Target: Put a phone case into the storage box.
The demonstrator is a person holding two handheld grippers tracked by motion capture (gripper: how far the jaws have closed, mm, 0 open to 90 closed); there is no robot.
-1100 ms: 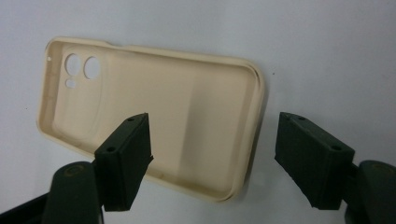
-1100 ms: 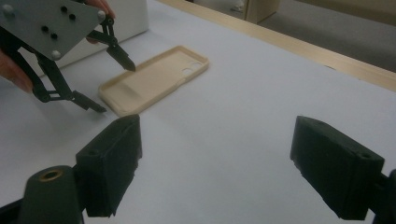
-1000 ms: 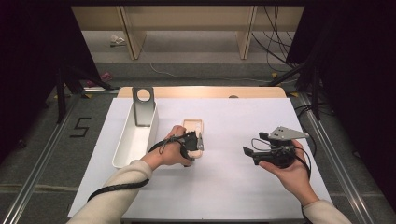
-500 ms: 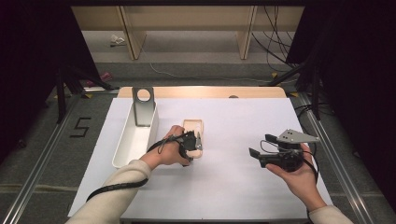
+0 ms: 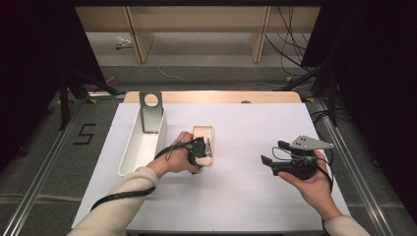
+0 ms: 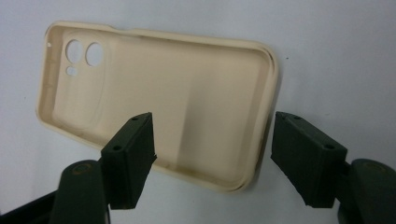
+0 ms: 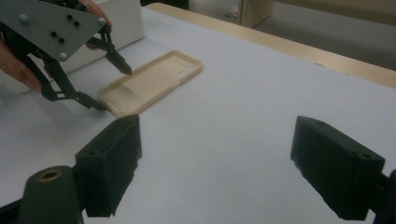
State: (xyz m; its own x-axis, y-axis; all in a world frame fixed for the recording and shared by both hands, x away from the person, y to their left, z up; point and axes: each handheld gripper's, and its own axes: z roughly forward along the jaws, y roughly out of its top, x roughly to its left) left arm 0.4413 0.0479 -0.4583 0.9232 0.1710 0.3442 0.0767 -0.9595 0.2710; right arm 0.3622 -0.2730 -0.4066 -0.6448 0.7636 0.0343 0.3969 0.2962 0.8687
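White tray sits at the left of the table. Next to it, the left claw has been closing around the tan phone case, pads not yet touching. Farther right, the right claw hangs spread, holding nothing.

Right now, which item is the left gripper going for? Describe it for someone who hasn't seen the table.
On the white table, just right of the long white bin, a beige phone case lies open side up. It is flat, with round camera holes at one end.
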